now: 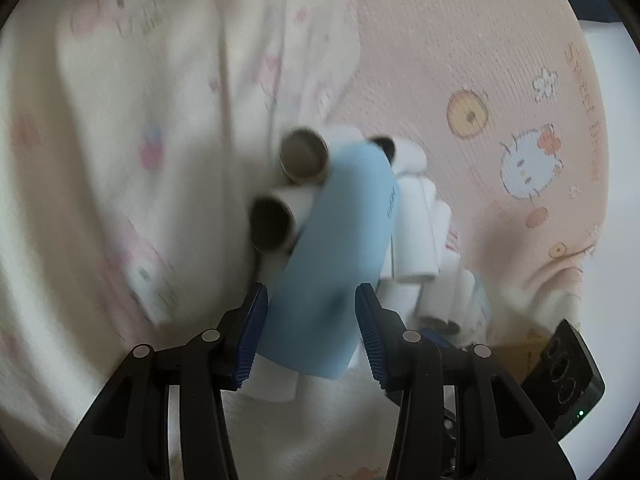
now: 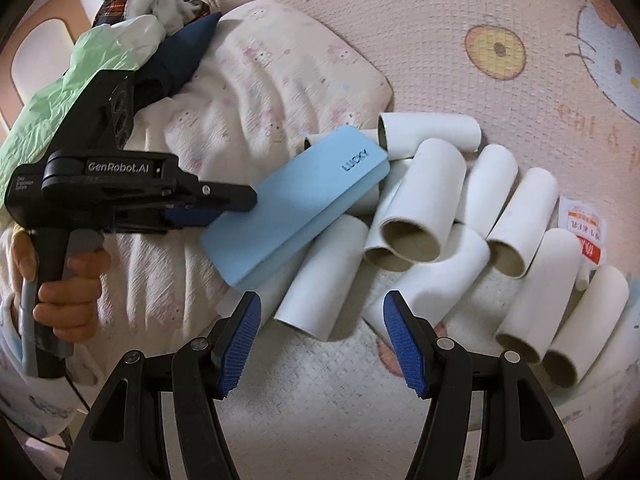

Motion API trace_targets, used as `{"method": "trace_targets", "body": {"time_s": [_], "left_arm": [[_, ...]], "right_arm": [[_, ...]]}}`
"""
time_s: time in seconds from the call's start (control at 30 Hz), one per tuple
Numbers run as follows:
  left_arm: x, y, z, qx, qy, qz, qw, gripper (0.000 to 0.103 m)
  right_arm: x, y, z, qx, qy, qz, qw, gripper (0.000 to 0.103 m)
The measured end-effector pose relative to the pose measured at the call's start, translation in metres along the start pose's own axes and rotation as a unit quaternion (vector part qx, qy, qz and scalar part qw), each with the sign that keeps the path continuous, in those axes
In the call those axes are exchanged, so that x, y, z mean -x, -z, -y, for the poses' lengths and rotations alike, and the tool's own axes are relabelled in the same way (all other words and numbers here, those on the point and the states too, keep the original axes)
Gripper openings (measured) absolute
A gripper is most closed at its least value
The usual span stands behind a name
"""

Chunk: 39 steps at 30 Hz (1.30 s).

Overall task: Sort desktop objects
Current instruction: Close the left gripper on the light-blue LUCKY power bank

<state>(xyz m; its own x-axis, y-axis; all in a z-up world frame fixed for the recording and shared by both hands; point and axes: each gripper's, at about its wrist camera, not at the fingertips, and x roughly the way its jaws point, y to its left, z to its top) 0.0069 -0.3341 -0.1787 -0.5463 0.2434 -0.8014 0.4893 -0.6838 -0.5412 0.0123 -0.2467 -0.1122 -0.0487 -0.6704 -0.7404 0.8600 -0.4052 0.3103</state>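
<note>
Because the blue case (image 1: pixel 340 256) lies between its fingers, the left gripper (image 1: pixel 310 308) looks clamped on it — though left-wrist blur hides true contact — lifting it off the cardboard tubes (image 1: pixel 276 222). From the right wrist, the right gripper (image 2: pixel 322 326) hovers spread and empty over the tube pile (image 2: pixel 420 208) on the blanket (image 2: pixel 420 20), likely waiting its turn.

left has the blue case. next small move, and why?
Probably lift the light blue LUCKY case up and clear before carrying it off. The left gripper grips its near end, jaws closed on both sides, while its far end lies over the white cardboard tubes; dragging it sideways could scatter them.
</note>
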Motion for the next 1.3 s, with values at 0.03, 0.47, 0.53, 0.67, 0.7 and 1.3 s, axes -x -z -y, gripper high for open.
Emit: {"method": "trace_targets", "body": {"time_s": [0.03, 0.47, 0.53, 0.67, 0.7, 1.3], "left_arm": [[-0.003, 0.004, 0.002, -0.001, 0.002, -0.004, 1.0, 0.05], [-0.034, 0.035, 0.044, -0.033, 0.055, -0.045, 0.997, 0.048], [-0.036, 0.038, 0.047, -0.039, 0.054, -0.047, 0.9967, 0.048], [-0.035, 0.04, 0.046, -0.037, 0.059, -0.05, 0.9963, 0.048], [-0.035, 0.04, 0.044, -0.034, 0.061, -0.049, 0.9964, 0.048], [-0.031, 0.005, 0.035, -0.04, 0.019, 0.002, 0.999, 0.053]], "right_arm": [[-0.001, 0.001, 0.0, -0.002, -0.002, -0.004, 1.0, 0.062], [-0.003, 0.02, -0.002, 0.001, 0.004, -0.013, 1.0, 0.065], [-0.002, 0.02, 0.004, -0.01, 0.008, -0.01, 1.0, 0.067], [0.001, 0.018, 0.018, -0.039, 0.002, -0.008, 0.999, 0.067], [0.001, 0.018, 0.021, -0.043, 0.007, -0.006, 0.999, 0.067], [-0.002, 0.013, 0.021, -0.035, 0.017, -0.019, 0.999, 0.067]]}}
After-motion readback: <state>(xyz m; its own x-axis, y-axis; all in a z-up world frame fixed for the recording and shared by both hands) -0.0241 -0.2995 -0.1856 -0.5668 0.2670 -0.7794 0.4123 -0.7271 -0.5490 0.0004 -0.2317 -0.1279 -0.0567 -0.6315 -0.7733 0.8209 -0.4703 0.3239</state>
